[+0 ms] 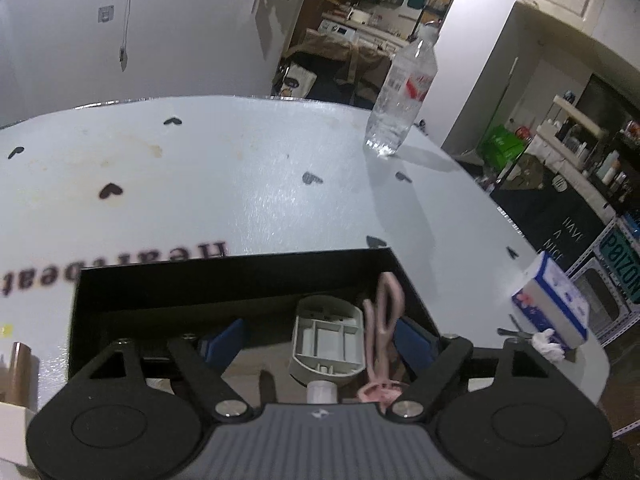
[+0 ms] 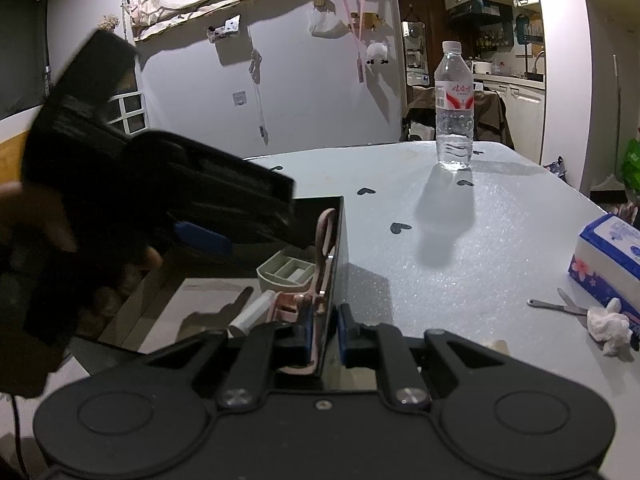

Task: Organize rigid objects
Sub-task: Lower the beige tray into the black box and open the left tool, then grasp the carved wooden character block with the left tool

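An open black box (image 1: 224,268) sits on the white table (image 1: 240,184). Inside it lie a grey plastic tray-like part (image 1: 326,340), a pink scissor-like tool (image 1: 384,308) leaning on the right wall, and a white tube (image 1: 322,392). My left gripper (image 1: 320,342) hangs open over the box, its blue pads (image 1: 222,344) wide apart and gripping nothing. In the right wrist view my right gripper (image 2: 324,328) is shut on the box's right wall (image 2: 338,248). The grey part (image 2: 286,270), pink tool (image 2: 324,240) and tube (image 2: 254,314) show inside. The left gripper's blue pad (image 2: 204,236) hovers above them.
A water bottle (image 2: 454,108) stands at the table's far side. A blue tissue pack (image 2: 608,256), a metal file (image 2: 560,306) and a crumpled tissue (image 2: 608,326) lie by the right edge. A copper cylinder (image 1: 20,372) stands left of the box.
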A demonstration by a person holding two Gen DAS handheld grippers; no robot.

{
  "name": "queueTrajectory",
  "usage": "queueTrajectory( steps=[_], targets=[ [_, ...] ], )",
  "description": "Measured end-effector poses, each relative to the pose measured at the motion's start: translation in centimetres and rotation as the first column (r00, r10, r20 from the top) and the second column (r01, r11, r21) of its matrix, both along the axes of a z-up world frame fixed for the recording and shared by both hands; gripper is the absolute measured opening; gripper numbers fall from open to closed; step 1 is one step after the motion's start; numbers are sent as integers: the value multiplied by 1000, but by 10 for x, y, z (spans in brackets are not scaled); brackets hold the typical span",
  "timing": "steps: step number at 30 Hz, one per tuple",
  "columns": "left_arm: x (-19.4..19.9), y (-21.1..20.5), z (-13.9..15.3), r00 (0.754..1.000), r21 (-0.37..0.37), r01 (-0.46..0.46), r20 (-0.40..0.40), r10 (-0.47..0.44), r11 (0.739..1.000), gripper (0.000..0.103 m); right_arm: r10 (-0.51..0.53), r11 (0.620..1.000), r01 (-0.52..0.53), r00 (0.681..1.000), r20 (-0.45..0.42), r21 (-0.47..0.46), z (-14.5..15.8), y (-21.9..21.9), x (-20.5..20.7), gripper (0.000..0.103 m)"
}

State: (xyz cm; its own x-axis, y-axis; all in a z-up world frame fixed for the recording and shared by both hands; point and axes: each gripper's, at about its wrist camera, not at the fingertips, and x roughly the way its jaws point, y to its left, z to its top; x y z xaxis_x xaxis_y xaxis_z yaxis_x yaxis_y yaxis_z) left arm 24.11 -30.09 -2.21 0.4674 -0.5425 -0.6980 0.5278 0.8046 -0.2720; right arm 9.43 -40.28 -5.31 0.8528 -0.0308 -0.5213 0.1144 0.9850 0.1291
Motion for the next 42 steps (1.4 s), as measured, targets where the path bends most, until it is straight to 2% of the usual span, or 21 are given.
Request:
queueTrajectory(
  steps=[11,23,29,34,38,42],
  targets=[
    [-43,38,28,995,-58,26,98,-20,998,102,-12,1000,12,1000,-10,5,-1,0,3,14],
    [-100,100,42,971,-51,16,238,-4,999,103,-23,1000,23,1000,-15,2,-3,2,5,14],
    [-125,144,35,945,3,-86,317,81,996,103,-26,1000,26,1000,-14,-5,-2,3,4,14],
    [-134,185,23,920,39,-205,348,179,978,103,-26,1000,26,1000,-10,-10,-2,4,2,14],
    [-136,217,6,899,33,-331,315,304,943,103,-28,1000,28,1000,-8,-12,-2,4,2,14],
    [-139,247,-10,858,35,-449,296,420,893,103,-32,999,32,999,-3,-13,-2,5,1,14]
  ],
)
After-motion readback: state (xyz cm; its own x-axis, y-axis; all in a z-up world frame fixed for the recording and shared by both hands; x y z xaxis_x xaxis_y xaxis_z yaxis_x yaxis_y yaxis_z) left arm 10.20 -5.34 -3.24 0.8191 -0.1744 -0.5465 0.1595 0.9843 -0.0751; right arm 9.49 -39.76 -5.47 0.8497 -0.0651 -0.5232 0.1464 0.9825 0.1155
